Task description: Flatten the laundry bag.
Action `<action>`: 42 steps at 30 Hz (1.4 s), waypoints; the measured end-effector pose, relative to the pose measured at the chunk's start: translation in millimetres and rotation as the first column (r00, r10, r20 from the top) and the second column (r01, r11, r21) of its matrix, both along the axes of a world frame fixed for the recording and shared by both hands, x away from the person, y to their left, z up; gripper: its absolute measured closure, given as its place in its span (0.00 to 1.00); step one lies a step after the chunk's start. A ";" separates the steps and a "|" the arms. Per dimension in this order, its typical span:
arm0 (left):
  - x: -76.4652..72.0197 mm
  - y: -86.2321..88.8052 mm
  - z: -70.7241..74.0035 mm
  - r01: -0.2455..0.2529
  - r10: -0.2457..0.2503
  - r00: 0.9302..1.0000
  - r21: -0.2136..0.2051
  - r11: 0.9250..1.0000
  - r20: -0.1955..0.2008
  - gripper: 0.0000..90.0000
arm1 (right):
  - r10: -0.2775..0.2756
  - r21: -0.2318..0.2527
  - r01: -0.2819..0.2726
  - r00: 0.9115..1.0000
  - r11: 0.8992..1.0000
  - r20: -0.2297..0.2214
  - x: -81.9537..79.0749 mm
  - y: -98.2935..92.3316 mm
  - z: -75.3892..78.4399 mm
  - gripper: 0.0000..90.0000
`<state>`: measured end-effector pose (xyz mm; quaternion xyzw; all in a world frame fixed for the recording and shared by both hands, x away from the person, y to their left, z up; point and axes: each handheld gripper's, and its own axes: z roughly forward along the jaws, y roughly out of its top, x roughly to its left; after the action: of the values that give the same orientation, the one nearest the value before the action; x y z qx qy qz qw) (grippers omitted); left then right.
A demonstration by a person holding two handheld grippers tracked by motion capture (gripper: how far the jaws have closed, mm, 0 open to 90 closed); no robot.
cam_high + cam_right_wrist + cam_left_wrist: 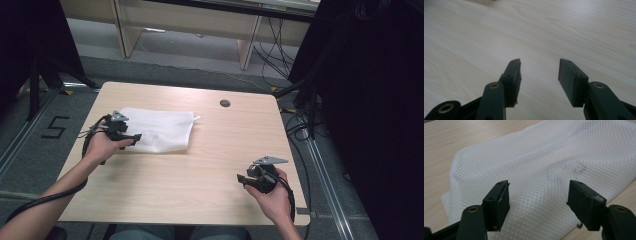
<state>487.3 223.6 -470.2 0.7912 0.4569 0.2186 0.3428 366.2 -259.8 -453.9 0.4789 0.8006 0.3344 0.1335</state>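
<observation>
high view: we see a white mesh fabric bag (159,129) lying flat on the left half of the pale wooden table (210,165). the left gripper (134,137) sits at the bag's left edge; in the left gripper view its jaws stand wide apart above the mesh (564,157), gripping nothing. the right gripper (241,179) hovers near the table's right front, well apart from the bag, jaws open and empty over bare wood (549,30).

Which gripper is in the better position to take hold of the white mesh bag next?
Left. The left gripper is at the edge of the white mesh bag, jaws open above the mesh. The right gripper is far away, over bare table.
</observation>
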 end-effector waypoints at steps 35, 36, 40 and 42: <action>21.4 39.7 -33.8 -0.139 0.140 0.988 0.016 0.990 -0.069 0.68 | -0.025 0.038 0.025 1.000 0.999 -0.003 -0.6 5.0 -7.6 0.58; 21.4 39.7 -33.8 -0.139 0.140 0.988 0.016 0.990 -0.069 0.70 | -0.025 0.038 0.025 1.000 0.999 -0.003 -0.6 5.0 -7.6 0.58; 21.6 36.2 -36.5 -0.104 0.108 0.992 0.064 0.993 -0.061 0.80 | -0.022 0.029 0.022 1.000 0.999 0.000 -0.3 4.7 -7.8 0.58; 22.0 35.7 -36.3 -0.093 0.097 0.993 0.071 0.993 -0.064 0.82 | -0.018 0.029 0.018 1.000 0.999 0.004 -0.1 4.5 -8.0 0.58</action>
<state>509.3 259.3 -506.5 0.7866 0.4977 0.2234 0.2894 366.1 -255.2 -461.8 0.4873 0.7911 0.3457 0.1315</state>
